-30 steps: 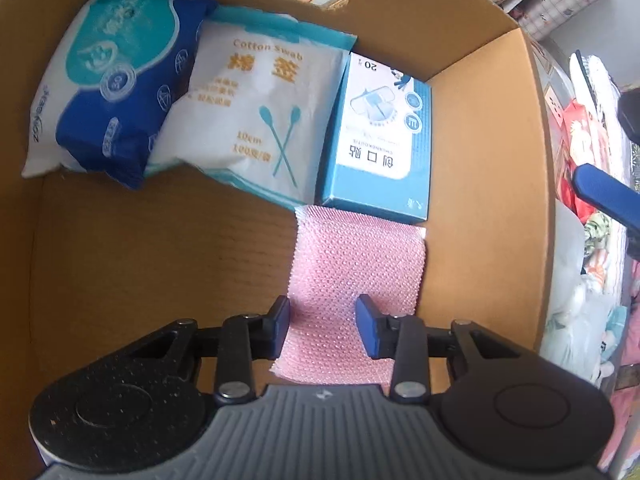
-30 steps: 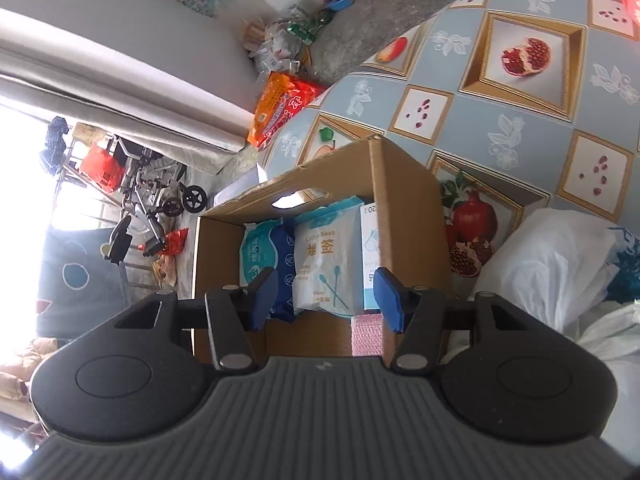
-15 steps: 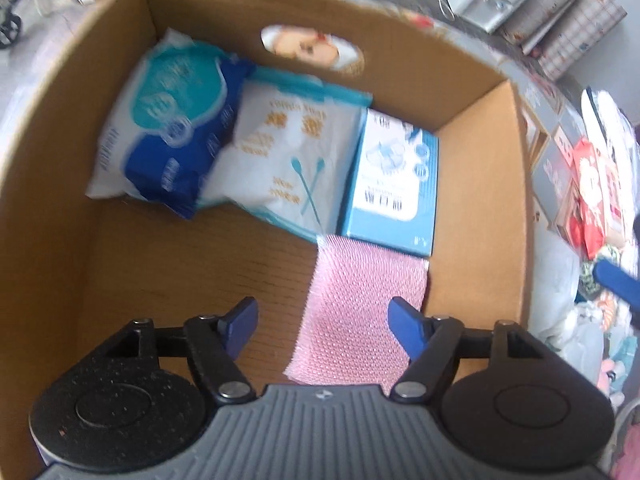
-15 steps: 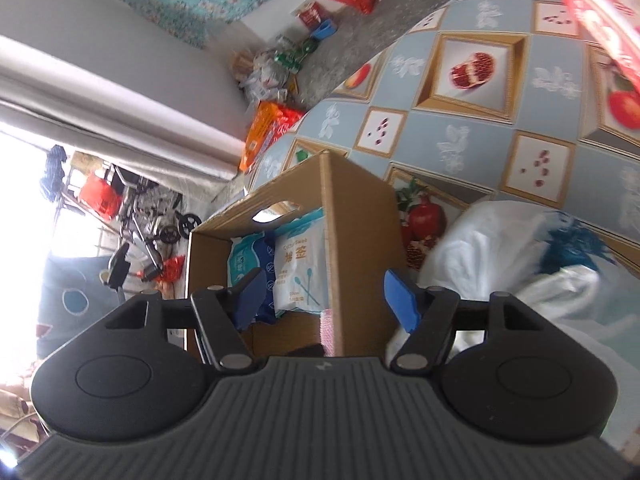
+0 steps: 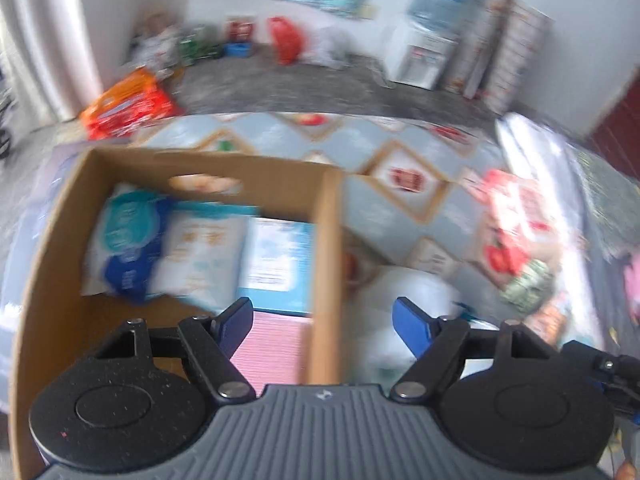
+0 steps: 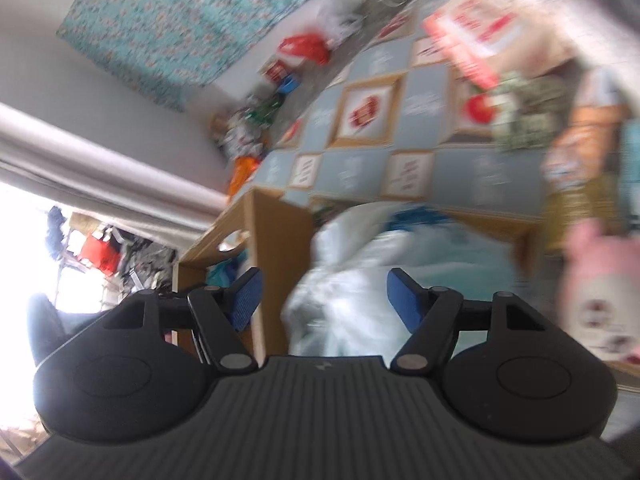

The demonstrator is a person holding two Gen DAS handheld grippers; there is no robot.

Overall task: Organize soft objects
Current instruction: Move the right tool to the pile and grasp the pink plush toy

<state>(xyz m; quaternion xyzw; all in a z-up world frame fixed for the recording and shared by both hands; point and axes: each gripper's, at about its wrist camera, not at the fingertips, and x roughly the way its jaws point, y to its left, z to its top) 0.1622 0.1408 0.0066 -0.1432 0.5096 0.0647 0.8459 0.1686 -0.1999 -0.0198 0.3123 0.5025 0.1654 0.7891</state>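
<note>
With both the left gripper (image 5: 323,312), its jaws opening, and the right gripper (image 6: 322,294) spread and empty, and the pink cloth (image 5: 272,350) lying near-right inside the cardboard box (image 5: 325,248), the box wall could be clipped.

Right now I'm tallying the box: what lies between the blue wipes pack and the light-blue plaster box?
The white cotton swab bag lies between the wipes pack and the plaster box, in the left wrist view.

Package print blurred — nothing legible.
</note>
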